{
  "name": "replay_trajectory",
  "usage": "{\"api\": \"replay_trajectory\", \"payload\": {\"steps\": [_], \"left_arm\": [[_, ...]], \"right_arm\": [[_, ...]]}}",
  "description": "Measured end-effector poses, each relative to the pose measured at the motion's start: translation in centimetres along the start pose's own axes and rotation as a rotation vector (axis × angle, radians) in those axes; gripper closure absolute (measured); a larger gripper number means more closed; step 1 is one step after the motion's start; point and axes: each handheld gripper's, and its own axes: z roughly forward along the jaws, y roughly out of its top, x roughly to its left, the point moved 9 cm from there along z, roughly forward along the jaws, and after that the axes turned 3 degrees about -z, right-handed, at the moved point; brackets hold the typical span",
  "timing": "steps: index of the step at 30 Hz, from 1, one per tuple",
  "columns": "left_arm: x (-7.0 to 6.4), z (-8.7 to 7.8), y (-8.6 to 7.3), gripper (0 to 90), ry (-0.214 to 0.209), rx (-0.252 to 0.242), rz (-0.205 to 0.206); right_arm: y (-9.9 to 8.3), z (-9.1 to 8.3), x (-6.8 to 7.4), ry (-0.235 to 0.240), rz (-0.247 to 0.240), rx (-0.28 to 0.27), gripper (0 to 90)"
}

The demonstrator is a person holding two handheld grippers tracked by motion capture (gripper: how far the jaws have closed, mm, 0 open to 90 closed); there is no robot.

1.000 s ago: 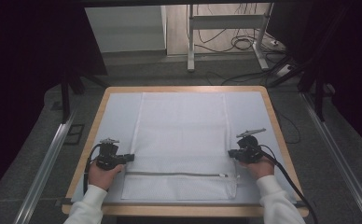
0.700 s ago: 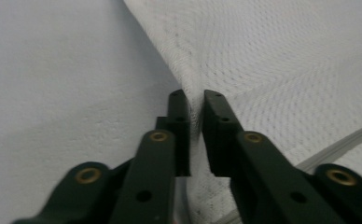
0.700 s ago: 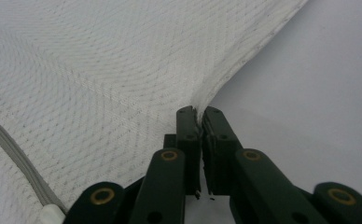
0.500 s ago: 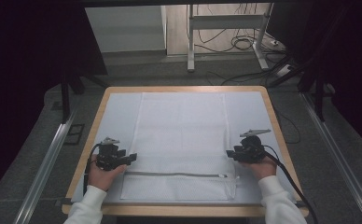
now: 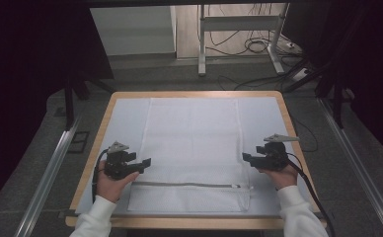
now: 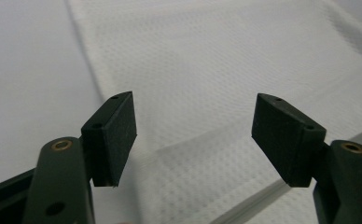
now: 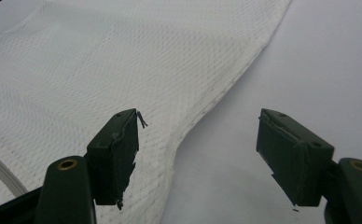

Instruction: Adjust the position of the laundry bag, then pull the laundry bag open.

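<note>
Gaping wide, both hand-held grippers [image 5: 145, 162] [image 5: 246, 157] hover empty over mesh bag [image 5: 194, 143].

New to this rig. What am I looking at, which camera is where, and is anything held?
No robot arm here: a person holds a hand-held two-jaw tool in each hand, the left gripper and the right gripper. The wide picture comes from a fixed camera above the table. The two close-ups come from cameras riding on each gripper, looking along its black fingers. On the table's pale cover lies a white mesh bag with a zipper near the person. Both grippers are open and hold nothing.
</note>
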Motion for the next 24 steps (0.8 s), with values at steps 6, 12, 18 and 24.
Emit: {"api": "replay_trajectory", "payload": {"steps": [6, 12, 18, 24], "left_arm": [[-2.6, 0.3, 0.4, 31.5, -0.031, -0.008, 0.046], [-5.6, 1.0, 0.7, 31.6, -0.100, 0.013, 0.057], [-9.2, 2.1, 0.6, 31.4, -0.176, 0.048, 0.099], [-11.6, 2.6, 0.4, 31.8, -0.227, 0.068, 0.119]], "right_arm": [[0.0, -0.1, 0.1, 0.002, 0.000, 0.000, 28.4], [0.0, 0.0, 0.2, 0.011, -0.003, -0.001, 28.4], [0.0, 0.0, 0.4, 0.024, -0.010, -0.006, 28.5], [0.0, 0.0, 0.5, 0.030, -0.024, -0.004, 28.3]]}}
